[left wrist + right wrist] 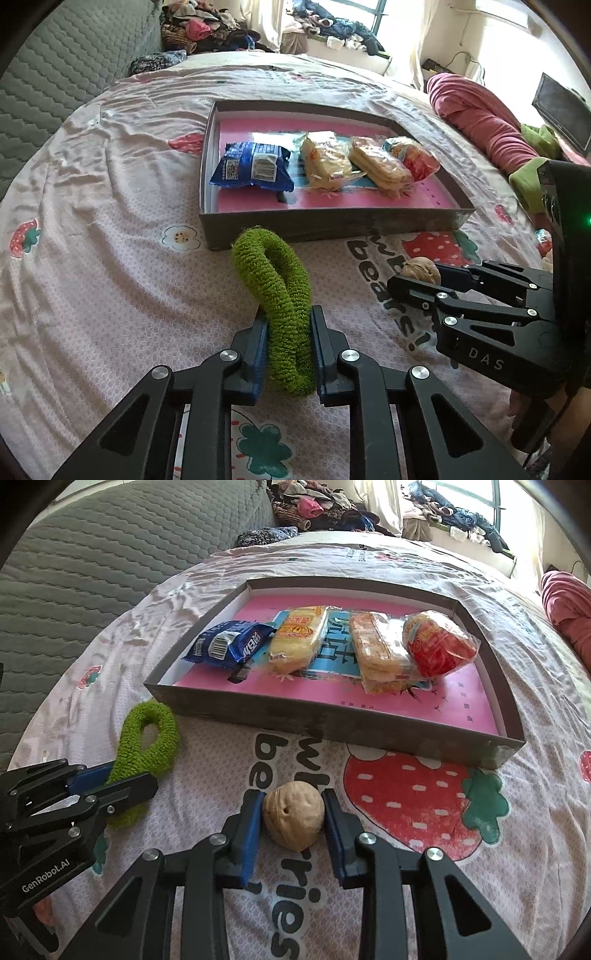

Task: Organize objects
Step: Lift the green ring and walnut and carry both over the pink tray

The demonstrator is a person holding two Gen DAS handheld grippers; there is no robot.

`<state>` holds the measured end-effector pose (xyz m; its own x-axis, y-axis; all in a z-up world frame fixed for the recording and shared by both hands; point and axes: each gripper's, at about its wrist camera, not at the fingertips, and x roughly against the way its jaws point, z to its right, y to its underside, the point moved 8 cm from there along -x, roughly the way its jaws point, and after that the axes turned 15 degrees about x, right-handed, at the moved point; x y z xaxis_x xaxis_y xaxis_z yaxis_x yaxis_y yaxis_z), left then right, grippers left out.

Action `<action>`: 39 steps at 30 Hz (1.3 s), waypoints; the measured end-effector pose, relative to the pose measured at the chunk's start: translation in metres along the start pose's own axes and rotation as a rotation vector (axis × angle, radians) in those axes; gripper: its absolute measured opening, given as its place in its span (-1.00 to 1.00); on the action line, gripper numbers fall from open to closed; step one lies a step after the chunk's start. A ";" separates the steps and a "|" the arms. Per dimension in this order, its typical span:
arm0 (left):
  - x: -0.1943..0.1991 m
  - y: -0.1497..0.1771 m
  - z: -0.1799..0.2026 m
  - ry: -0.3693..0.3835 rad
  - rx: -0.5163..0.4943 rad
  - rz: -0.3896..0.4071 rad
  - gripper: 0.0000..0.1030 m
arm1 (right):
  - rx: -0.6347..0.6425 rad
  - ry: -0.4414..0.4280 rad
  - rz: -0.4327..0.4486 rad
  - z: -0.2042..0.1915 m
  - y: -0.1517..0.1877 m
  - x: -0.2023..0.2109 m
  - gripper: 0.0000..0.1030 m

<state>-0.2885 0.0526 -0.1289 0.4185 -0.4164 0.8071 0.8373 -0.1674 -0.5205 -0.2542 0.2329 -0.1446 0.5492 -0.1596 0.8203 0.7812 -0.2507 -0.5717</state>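
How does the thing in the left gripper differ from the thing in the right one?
The green scrunchie is a soft, fuzzy loop, squashed flat between the left gripper pads; the walnut is a tan, solid, rounded lump keeping its shape in the right gripper. Both are clamped, near the bedsheet, outside the box.

The left hand-held gripper is showing a black frame of angular linkage bars with triangular cut-outs, joined by round silver pivot pins. Its two fingers are carrying flat blue pads on their inner faces. Seen from the right wrist camera, its black body is bearing white lettering reading "GenRobot.AI" and small silver screws. The right hand-held gripper is sharing the same black linkage build, silver pins and blue pads. Its housing is displaying pale letters "DAS" and a small green light glowing above those letters.
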 end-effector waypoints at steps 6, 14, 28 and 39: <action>0.010 0.000 0.006 0.005 -0.013 0.005 -0.60 | -0.004 -0.004 0.013 -0.001 0.001 0.013 -0.37; 0.032 -0.004 0.017 0.010 -0.028 0.030 -0.60 | -0.008 0.004 0.040 -0.001 0.002 0.040 -0.37; 0.075 -0.020 0.048 0.018 -0.064 0.088 -0.60 | -0.007 0.032 0.105 0.007 -0.015 0.094 -0.37; 0.099 -0.045 0.068 0.029 -0.077 0.132 -0.60 | 0.006 0.067 0.158 0.022 -0.040 0.133 -0.37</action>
<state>-0.2608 0.0795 -0.0068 0.5119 -0.4652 0.7221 0.7455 -0.1770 -0.6426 -0.2058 0.2432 -0.0127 0.6444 -0.2600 0.7191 0.6884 -0.2121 -0.6936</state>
